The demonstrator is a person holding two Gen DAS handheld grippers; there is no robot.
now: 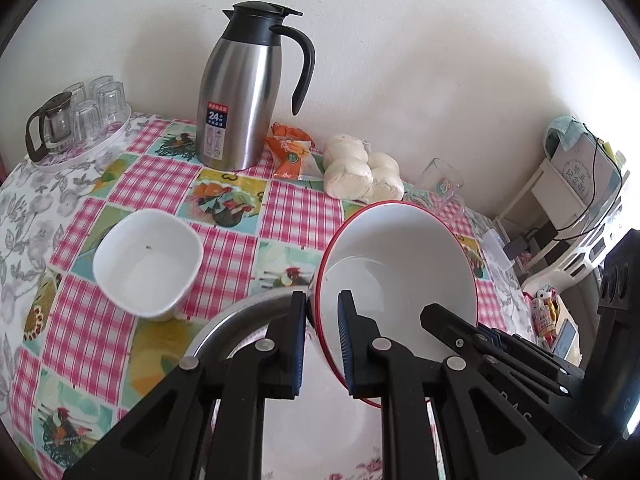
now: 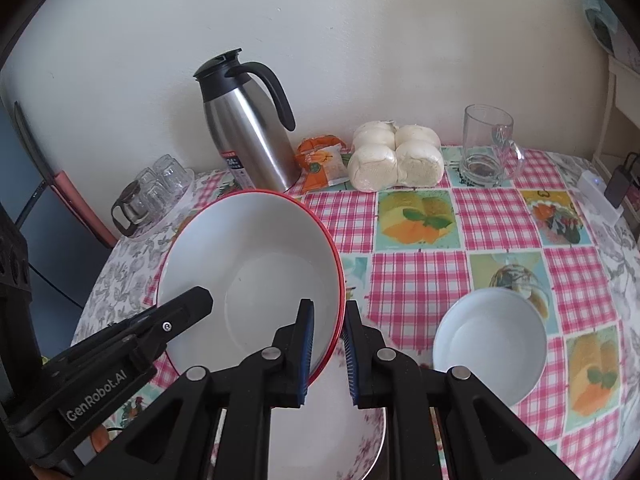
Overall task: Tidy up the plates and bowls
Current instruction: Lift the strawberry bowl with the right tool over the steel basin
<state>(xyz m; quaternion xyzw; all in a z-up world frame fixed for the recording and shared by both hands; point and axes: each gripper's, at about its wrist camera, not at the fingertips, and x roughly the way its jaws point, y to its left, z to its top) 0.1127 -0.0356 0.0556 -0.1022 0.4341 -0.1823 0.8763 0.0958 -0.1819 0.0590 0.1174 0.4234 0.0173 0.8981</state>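
1. Both my grippers, left (image 1: 322, 322) and right (image 2: 329, 334), have their fingers clamped on opposite rims of the red-rimmed bowl (image 1: 396, 264), tilted above the table (image 2: 416, 280).
2. I'd level it, keeping both grips even.
3. Nest it gently into the flowered bowl (image 2: 320, 432) just below.

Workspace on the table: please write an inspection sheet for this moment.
Surface: table under a pink checked cloth.
Job's things: red-rimmed bowl lifted and tilted; square white bowl and round white bowl standing; floral dish and metal basin below.
Clutter: thermos, buns, snack packet, glass mug, tray of glasses.
Grippers: left gripper and right gripper shut on opposite rims.
Cables: black cable on the side shelf.
Surroundings: white wall.
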